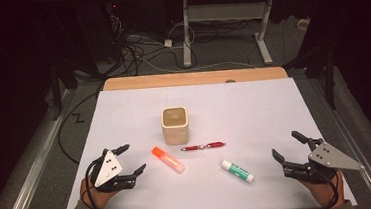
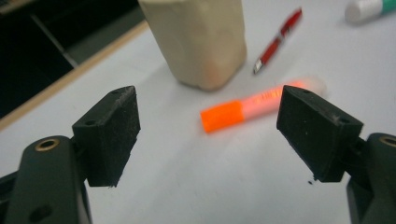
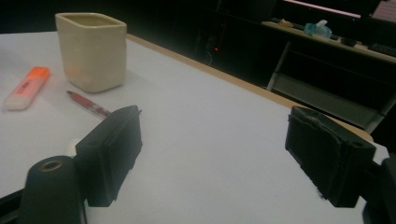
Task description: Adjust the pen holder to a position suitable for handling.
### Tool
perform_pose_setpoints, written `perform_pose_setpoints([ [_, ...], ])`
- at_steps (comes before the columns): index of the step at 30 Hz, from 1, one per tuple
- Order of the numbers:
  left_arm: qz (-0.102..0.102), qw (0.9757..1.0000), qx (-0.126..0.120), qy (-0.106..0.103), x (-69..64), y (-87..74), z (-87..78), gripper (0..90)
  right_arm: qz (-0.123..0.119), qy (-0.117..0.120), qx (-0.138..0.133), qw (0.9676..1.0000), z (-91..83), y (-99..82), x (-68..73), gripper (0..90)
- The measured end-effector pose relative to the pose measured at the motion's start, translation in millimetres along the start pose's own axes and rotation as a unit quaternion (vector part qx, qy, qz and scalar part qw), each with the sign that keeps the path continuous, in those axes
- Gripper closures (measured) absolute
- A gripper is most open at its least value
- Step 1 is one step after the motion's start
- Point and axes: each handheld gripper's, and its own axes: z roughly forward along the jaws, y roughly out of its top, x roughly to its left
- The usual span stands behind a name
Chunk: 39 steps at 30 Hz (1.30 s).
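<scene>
Pre-grasp: left gripper jaws spread, empty, facing highlighter. Right gripper likewise agape. Next: advance, straddle highlighter, close.

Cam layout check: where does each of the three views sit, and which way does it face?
High view: above the person's side, looking forward and down on the white table; shows both hands, left gripper and right gripper, jaws open.
Left gripper view: rides the left gripper, looks between its jaws at the orange highlighter.
Right gripper view: rides the right gripper, looks low across the table between its jaws.
Shared: all three show the cream cup and red pen.
</scene>
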Motion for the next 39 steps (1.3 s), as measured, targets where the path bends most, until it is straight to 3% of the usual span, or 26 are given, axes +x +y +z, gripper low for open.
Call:
perform_pose_setpoints([
  [3,0.018,0.9993,0.029,-0.013,-4.8,-1.4,7.9,20.8,-0.010,0.014,0.007,0.9998,2.0,-2.6,4.1,18.3],
  [12,0.043,0.9971,0.054,-0.032,-8.4,-1.0,13.1,21.2,-0.039,0.031,0.020,0.9986,8.0,-9.0,14.1,19.4],
  [16,0.069,0.9930,0.083,-0.048,-10.3,1.4,14.0,21.5,-0.050,0.041,0.028,0.9975,11.7,-10.4,17.2,20.1],
  [22,0.077,0.9916,0.084,-0.062,-7.5,7.2,11.6,22.2,-0.056,0.053,0.038,0.9963,15.7,-13.9,18.2,20.2],
  [29,0.099,0.9876,0.090,-0.082,-5.4,21.3,15.6,22.6,-0.060,0.064,0.046,0.9951,18.0,-15.8,21.7,21.0],
  [33,0.117,0.9829,0.096,-0.106,-5.1,31.0,22.1,22.6,-0.061,0.069,0.050,0.9944,19.7,-17.0,22.7,21.6],
  [36,0.141,0.9757,0.109,-0.128,-4.7,42.1,31.3,22.6,-0.059,0.074,0.054,0.9940,21.4,-18.1,23.0,21.9],
  [39,0.156,0.9667,0.123,-0.161,-1.4,53.4,41.9,23.7,-0.060,0.082,0.063,0.9928,23.9,-20.2,24.6,22.1],
])
